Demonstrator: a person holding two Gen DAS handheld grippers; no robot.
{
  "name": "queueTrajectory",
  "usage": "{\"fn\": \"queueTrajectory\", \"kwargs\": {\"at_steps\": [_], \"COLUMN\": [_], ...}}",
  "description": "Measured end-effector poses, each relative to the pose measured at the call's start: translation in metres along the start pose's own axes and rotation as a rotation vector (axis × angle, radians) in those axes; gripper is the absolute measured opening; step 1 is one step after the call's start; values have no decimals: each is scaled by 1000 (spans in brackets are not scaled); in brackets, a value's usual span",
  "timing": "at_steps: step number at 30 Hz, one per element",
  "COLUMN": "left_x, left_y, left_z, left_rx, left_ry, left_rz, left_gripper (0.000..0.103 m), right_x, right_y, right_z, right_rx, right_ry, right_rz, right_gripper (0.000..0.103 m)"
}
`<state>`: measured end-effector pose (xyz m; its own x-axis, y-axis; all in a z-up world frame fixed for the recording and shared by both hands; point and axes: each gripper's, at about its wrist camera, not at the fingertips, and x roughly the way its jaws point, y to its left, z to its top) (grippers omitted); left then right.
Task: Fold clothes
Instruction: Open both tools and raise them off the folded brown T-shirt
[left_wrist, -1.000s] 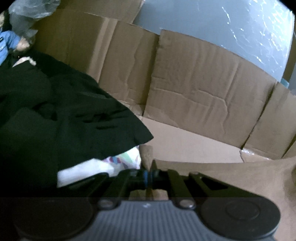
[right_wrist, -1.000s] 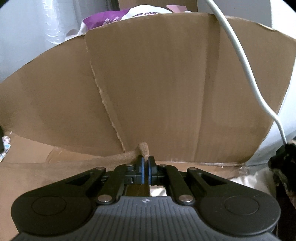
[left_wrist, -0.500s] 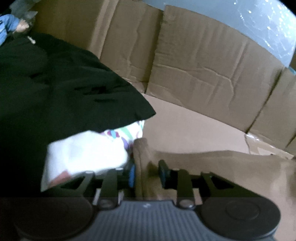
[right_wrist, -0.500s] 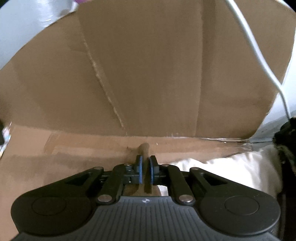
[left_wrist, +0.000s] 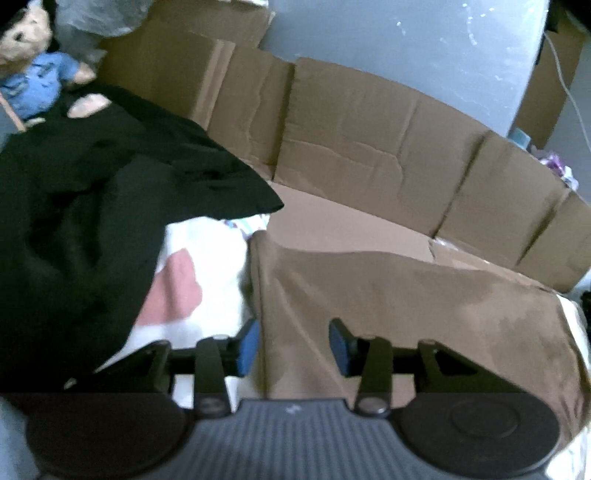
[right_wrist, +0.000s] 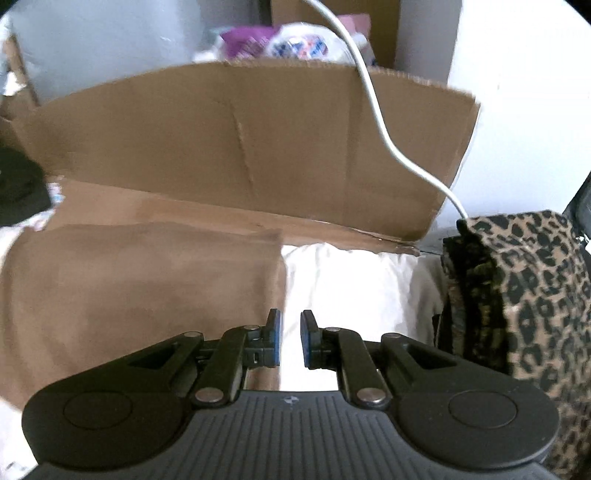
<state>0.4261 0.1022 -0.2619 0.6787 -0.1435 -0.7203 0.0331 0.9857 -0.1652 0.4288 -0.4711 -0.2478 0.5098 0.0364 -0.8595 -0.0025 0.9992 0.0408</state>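
Observation:
A brown garment (left_wrist: 424, 306) lies folded flat on a white surface in front of a cardboard wall; it also shows in the right wrist view (right_wrist: 140, 288). My left gripper (left_wrist: 293, 345) is open, its jaws standing wide above the garment's left edge and holding nothing. My right gripper (right_wrist: 290, 345) is open with a narrow gap, just off the garment's right edge over the white surface (right_wrist: 343, 280). Neither gripper holds cloth.
A black garment (left_wrist: 110, 206) and a white patterned cloth (left_wrist: 199, 269) lie piled at the left. A leopard-print cloth (right_wrist: 532, 295) is stacked at the right. A cardboard wall (right_wrist: 229, 147) stands behind, crossed by a white cable (right_wrist: 376, 110). A doll (left_wrist: 33, 74) sits far left.
Both grippers were shut on the brown garment's edge a second ago. They have opened, let it go and drawn back; the garment now lies flat.

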Motion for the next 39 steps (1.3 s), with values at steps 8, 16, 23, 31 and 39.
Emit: {"fn": "queueTrajectory", "kwargs": {"at_steps": [8,16,23,31,39], "left_x": [-89,-167,-193,-181,-127], "left_y": [-12,-24,-29,-27,-26], "left_z": [-16,-33,-51,-86,-124], "left_rx": [4,22,27,-56,-80], "left_ry": [-23,-57,-74,-120,-56], "left_rz": [-20,-6,24,86,102], "left_gripper": [54,63,66,66,66], "right_x": [-85,-143,-145,-142,-107], "right_y": [27,48,54,53,32], "right_z": [-2,-27,-49,-76,-106], "right_rx": [-70,-69,-97,-109,-75], "right_ry": [-72,-235,-223,-200,-127], "right_rz": [72,202,238,271,211], "right_gripper": [37,52,52,54,55]}}
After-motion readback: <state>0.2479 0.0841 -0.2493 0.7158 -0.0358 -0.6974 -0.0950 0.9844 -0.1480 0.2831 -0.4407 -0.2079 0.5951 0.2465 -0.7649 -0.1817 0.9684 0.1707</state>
